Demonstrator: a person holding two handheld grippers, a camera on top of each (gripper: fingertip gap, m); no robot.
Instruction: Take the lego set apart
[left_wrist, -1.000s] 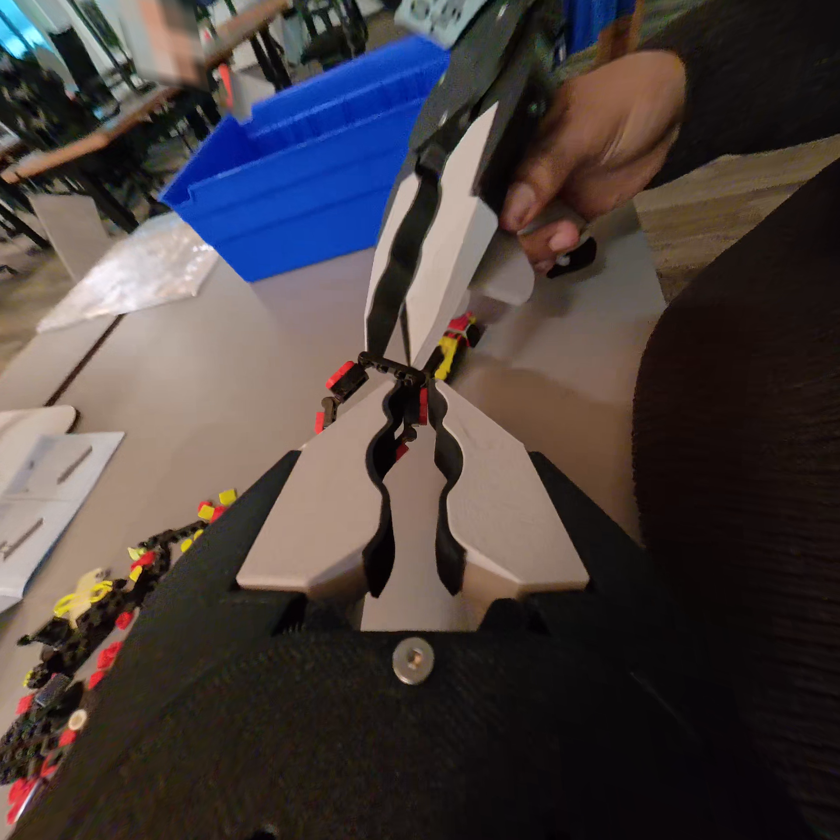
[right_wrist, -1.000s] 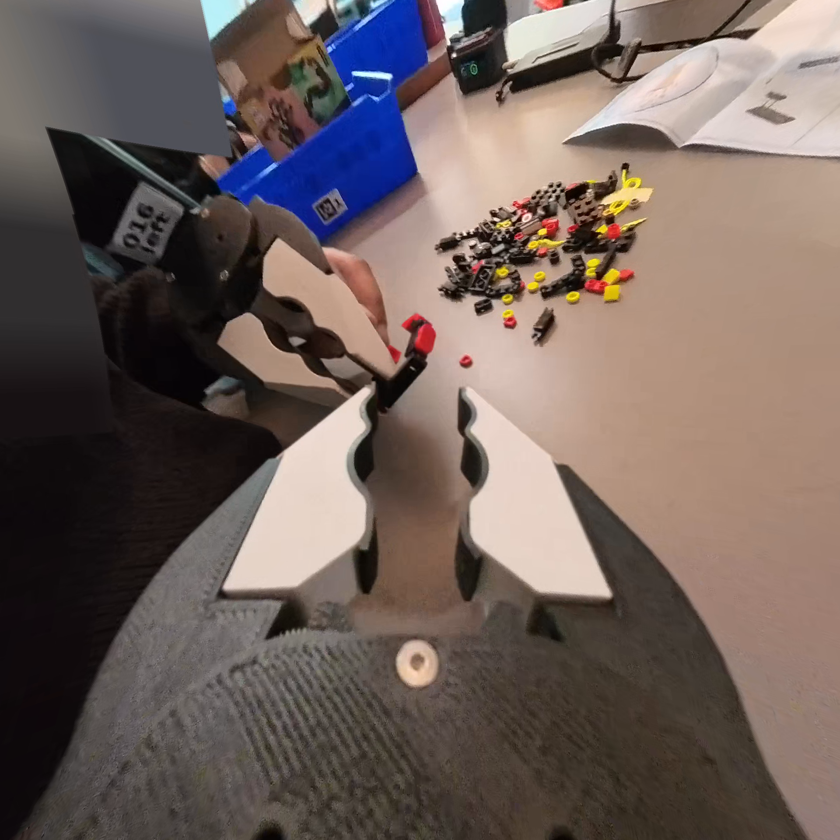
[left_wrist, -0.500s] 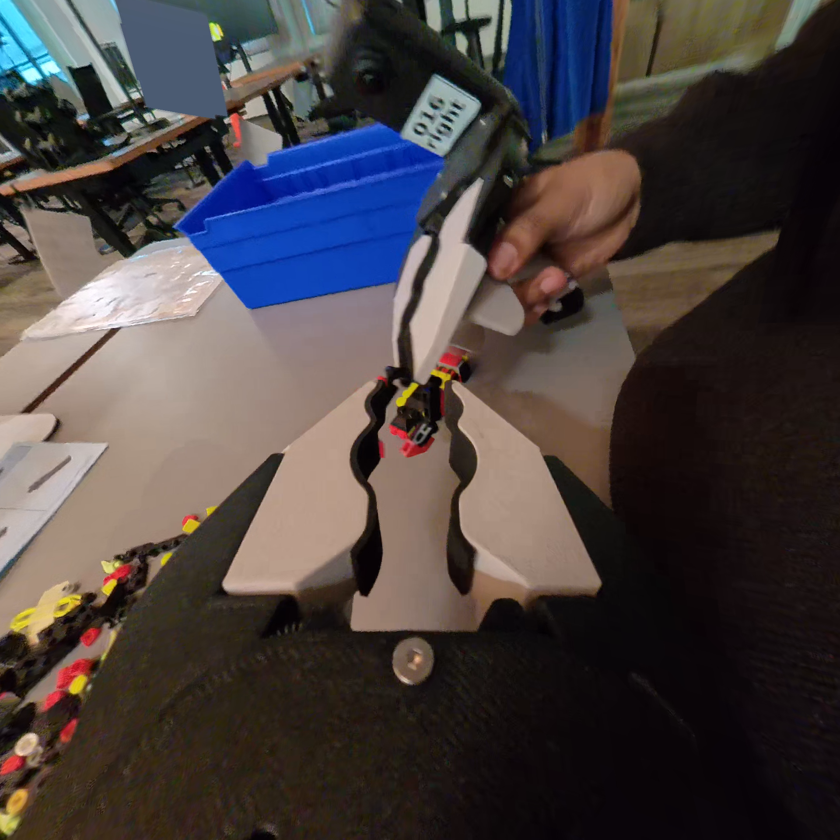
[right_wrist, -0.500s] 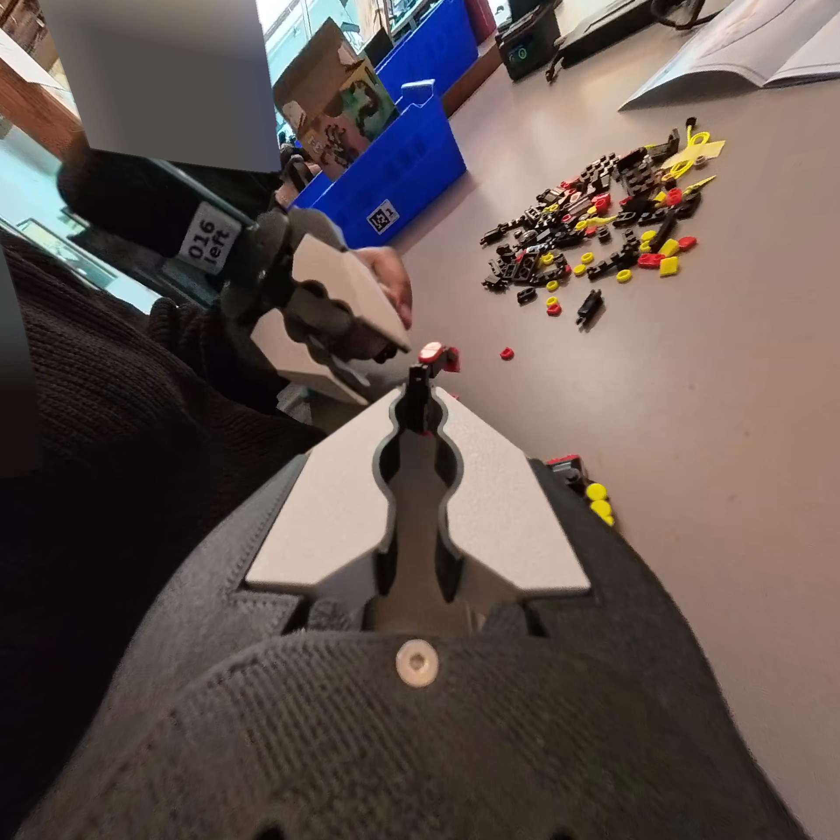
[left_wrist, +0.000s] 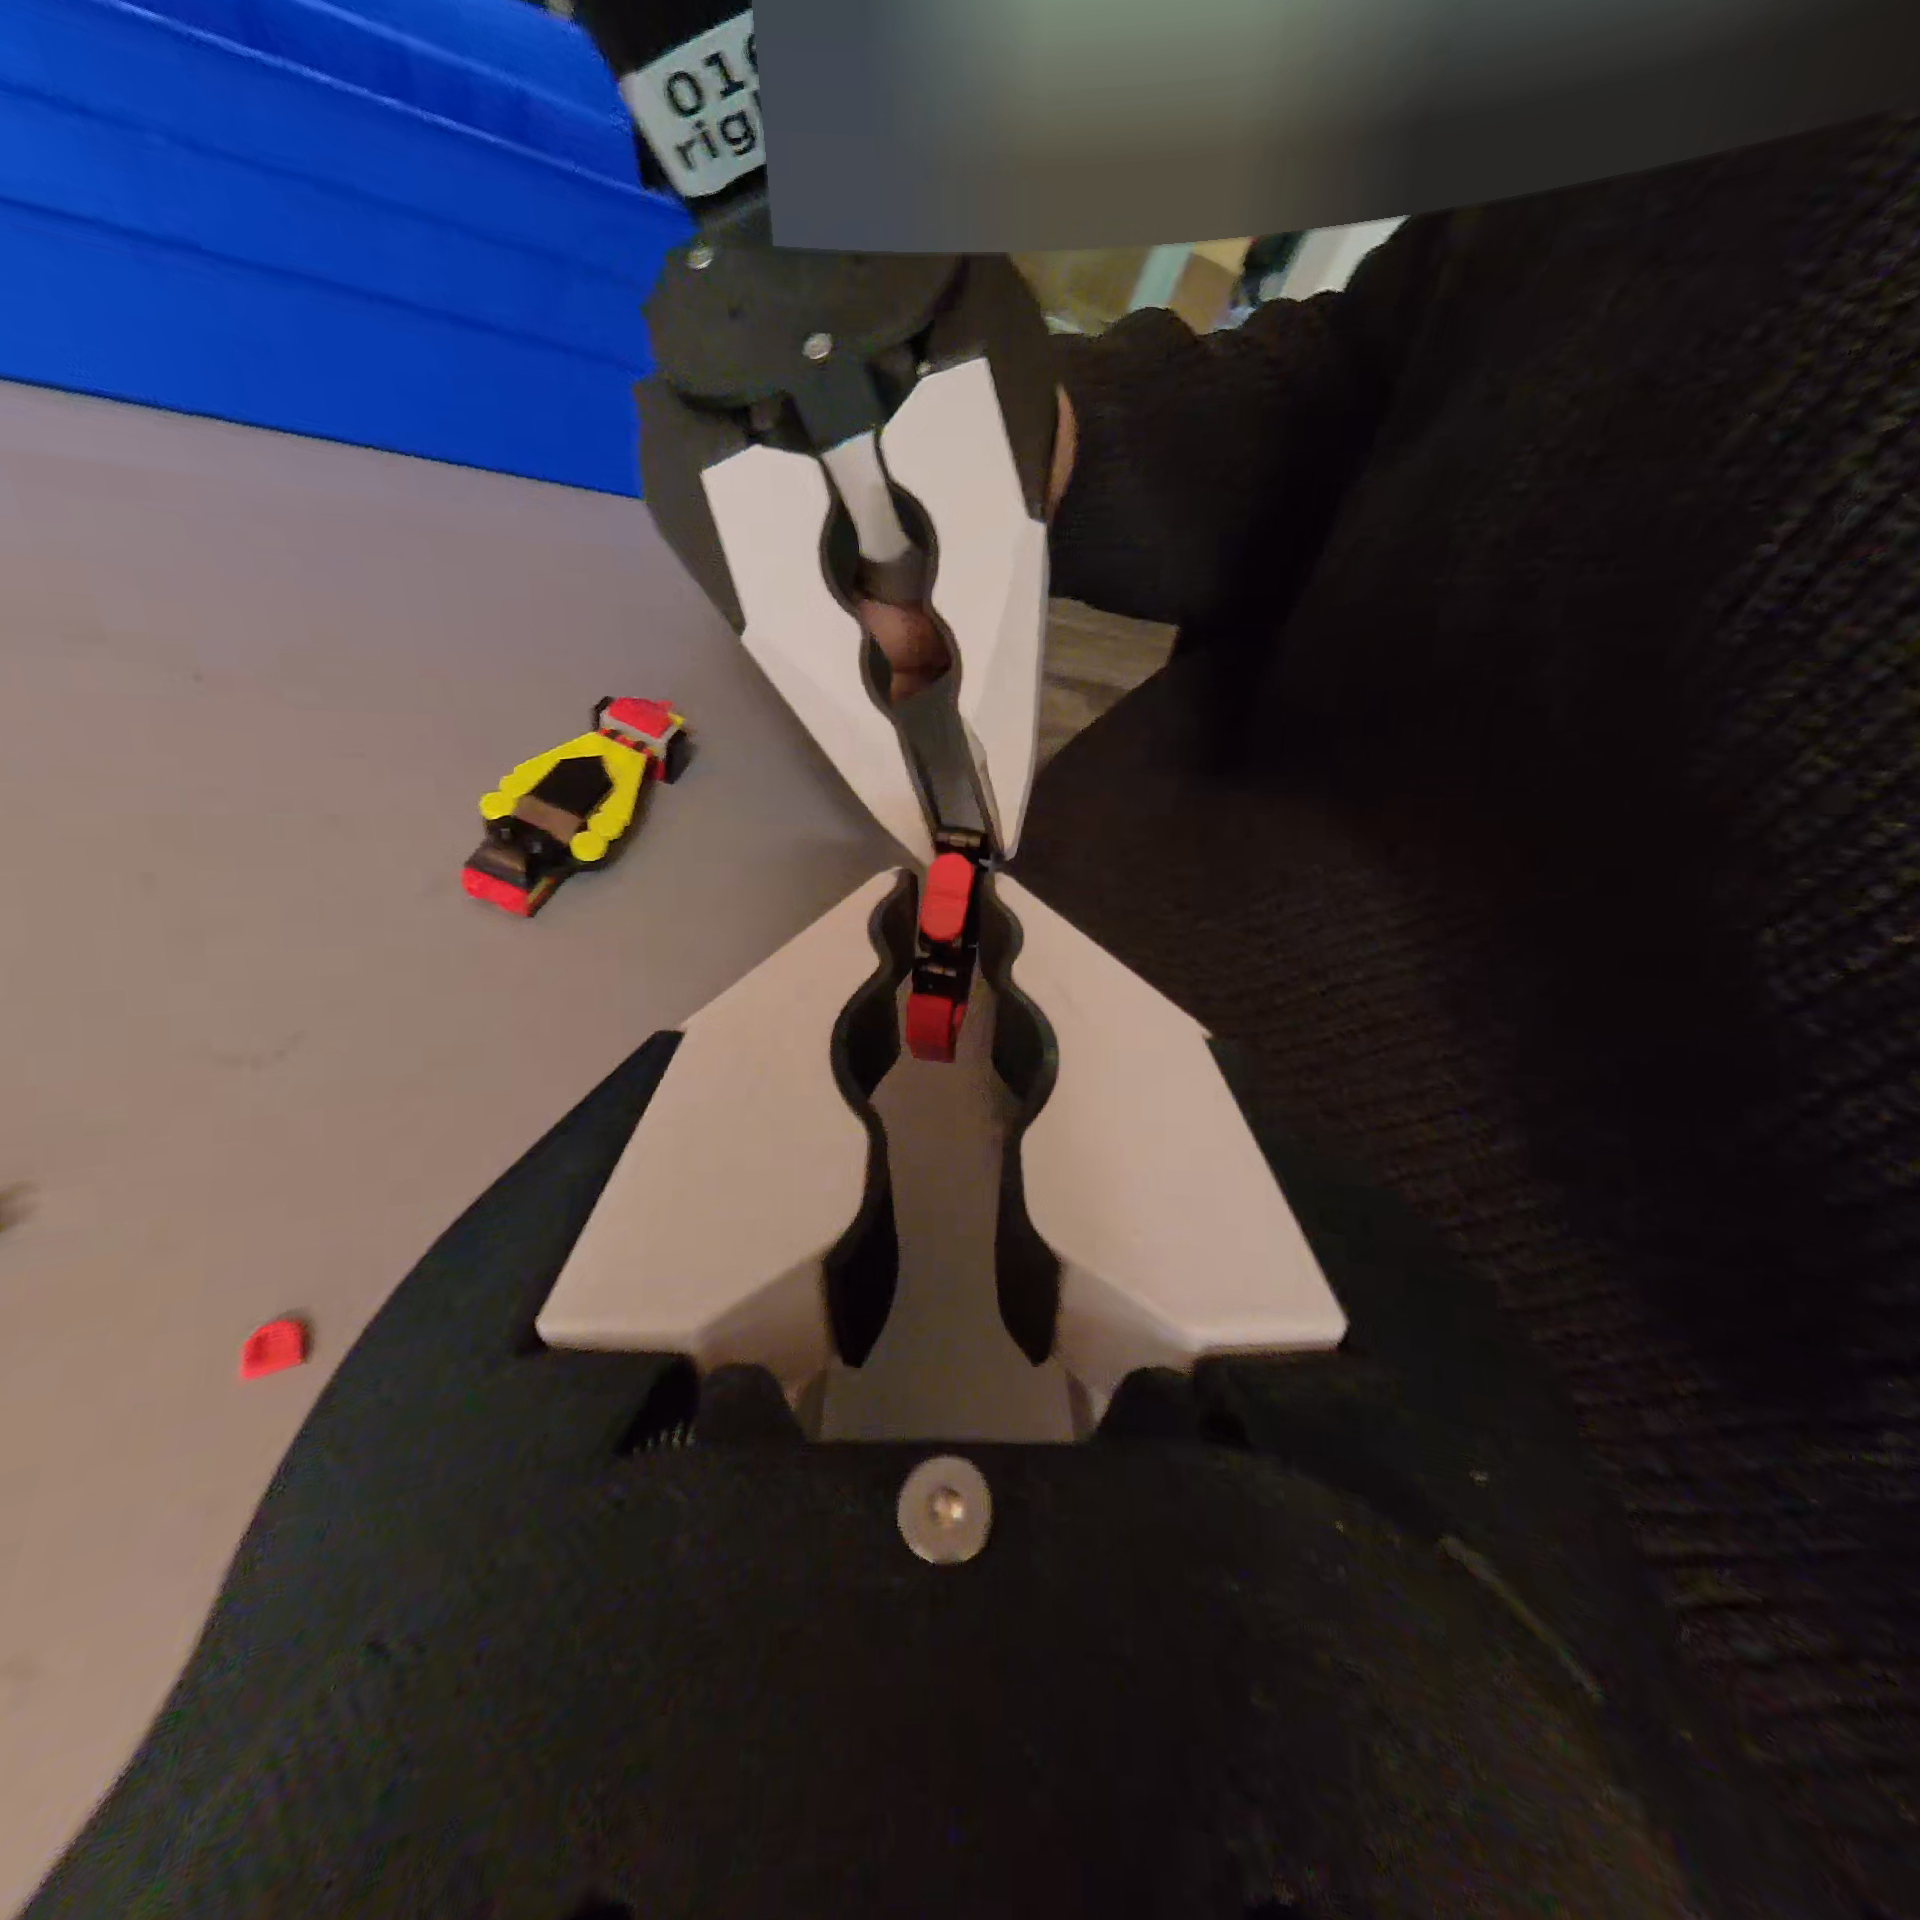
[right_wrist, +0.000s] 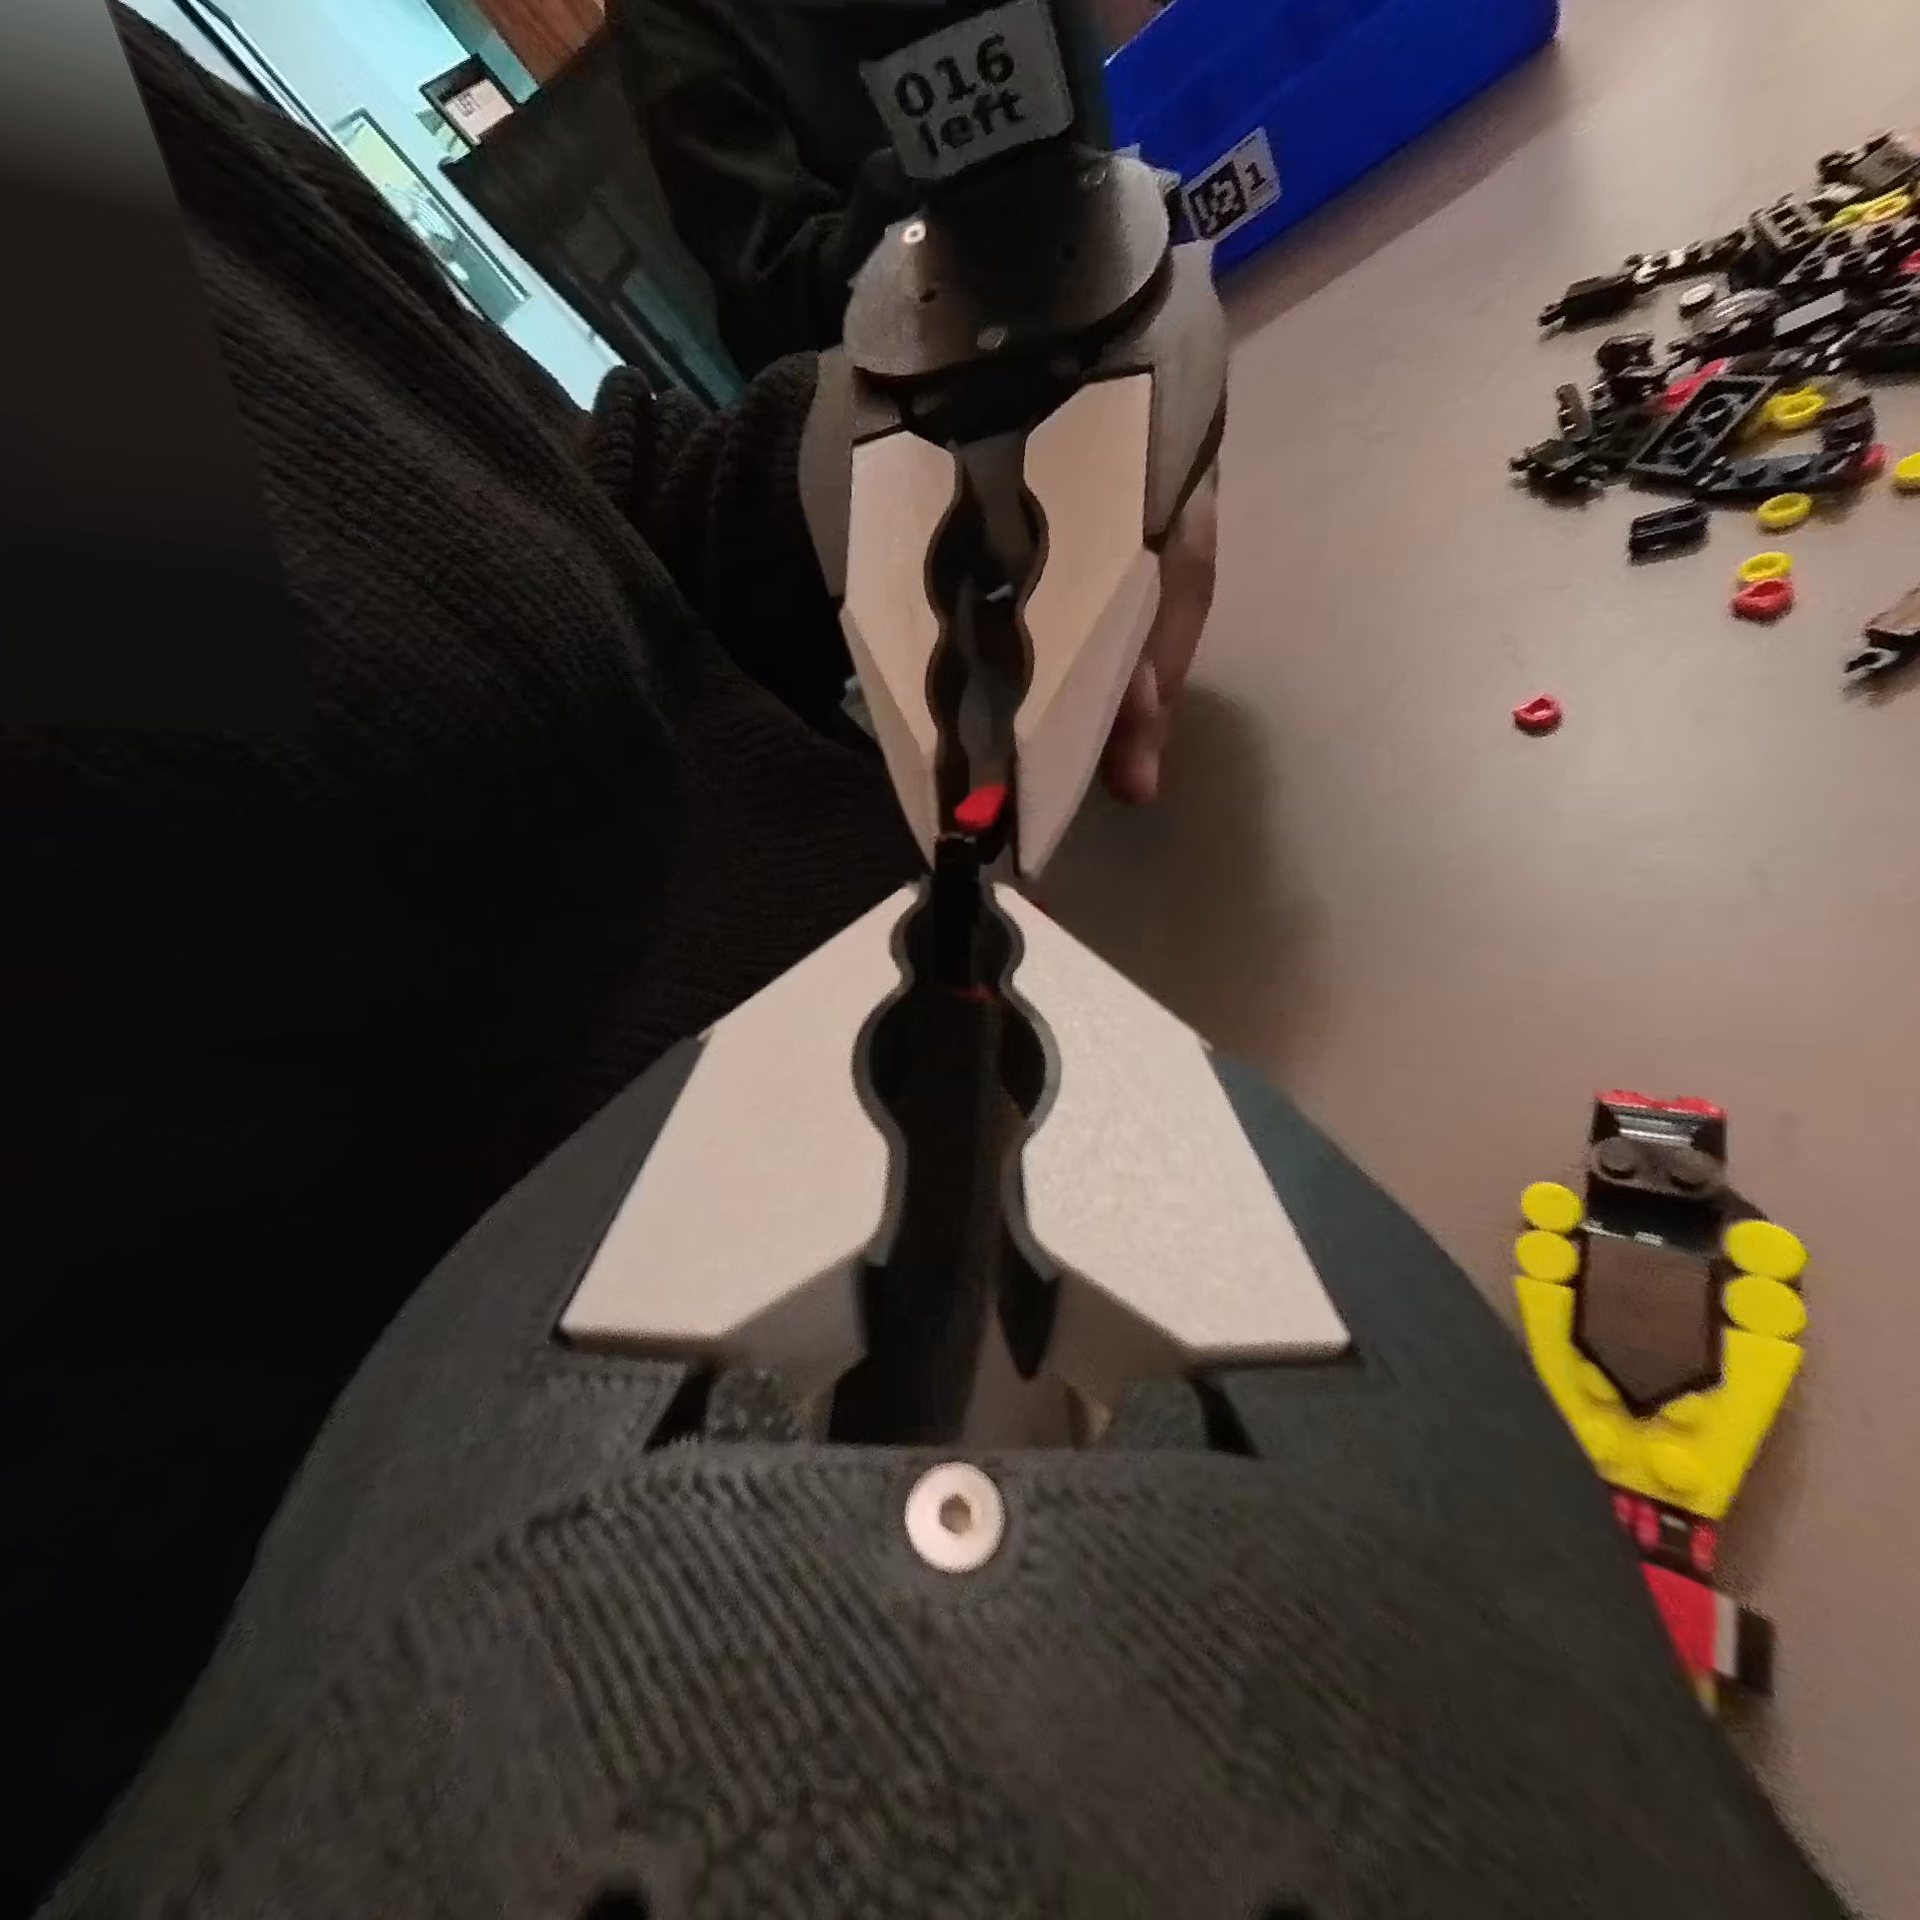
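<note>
A small red and black lego sub-assembly (left_wrist: 940, 956) is held in the air between both grippers, which face each other tip to tip. My left gripper (left_wrist: 945, 883) is shut on its red end. My right gripper (right_wrist: 961, 894) is shut on its black end (right_wrist: 956, 935). In the left wrist view the right gripper (left_wrist: 961, 836) comes down from above. In the right wrist view the left gripper (right_wrist: 971, 836) does the same, with a red bit (right_wrist: 982, 805) showing at its tips. The remaining yellow, black and red lego model (left_wrist: 577, 805) lies on the table; it also shows in the right wrist view (right_wrist: 1652, 1330).
A pile of loose black, red and yellow pieces (right_wrist: 1714, 416) lies at the far right of the grey table (left_wrist: 260, 1039). Single red pieces (left_wrist: 275, 1349) (right_wrist: 1538, 712) lie apart. A blue bin (left_wrist: 312, 260) stands at the back. The person's dark sweater (left_wrist: 1558, 935) fills one side. Only a small space, under 4 cm, lies between the two pairs of fingers.
The right gripper, open a second ago, has shut on the piece's black end. Both grippers have swung round to face each other tip to tip, close to the person's body.
</note>
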